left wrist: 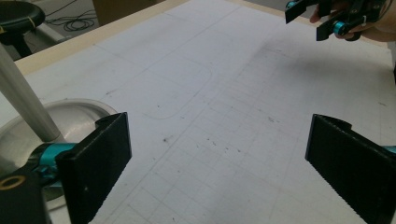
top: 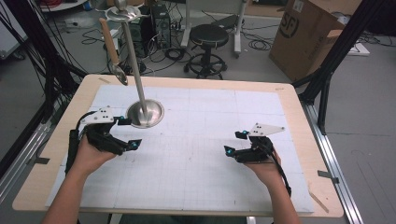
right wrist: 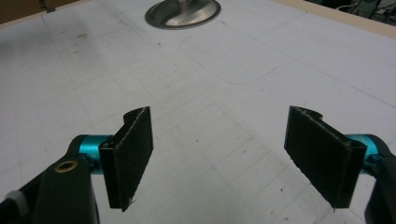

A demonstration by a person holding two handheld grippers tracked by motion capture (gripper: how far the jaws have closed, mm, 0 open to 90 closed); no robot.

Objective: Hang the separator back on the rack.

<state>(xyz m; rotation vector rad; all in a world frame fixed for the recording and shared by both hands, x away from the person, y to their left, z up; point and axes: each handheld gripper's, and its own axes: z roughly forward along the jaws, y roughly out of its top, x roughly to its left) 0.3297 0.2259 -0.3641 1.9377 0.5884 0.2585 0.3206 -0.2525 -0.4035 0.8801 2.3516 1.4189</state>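
Note:
A metal stand rises from a round base (top: 145,113) at the mat's back left, and a wooden-handled spoon (top: 113,52) hangs from its top disc. My left gripper (top: 130,133) rests just in front of that base, open, nothing between its jaws. In the left gripper view the base (left wrist: 74,116) and the pole (left wrist: 23,98) sit beside the left jaw of this gripper (left wrist: 224,163). My right gripper (top: 234,143) is low over the mat at the right, open and empty. In the right gripper view its jaws (right wrist: 224,154) frame bare mat, with the base (right wrist: 182,13) far ahead.
A white gridded mat (top: 196,163) covers the wooden table (top: 299,121). Behind the table stand a black stool (top: 208,37) and a cardboard box (top: 308,32), with cables on the floor. Black frame legs (top: 327,60) flank the table. The right gripper (left wrist: 322,21) appears far off in the left gripper view.

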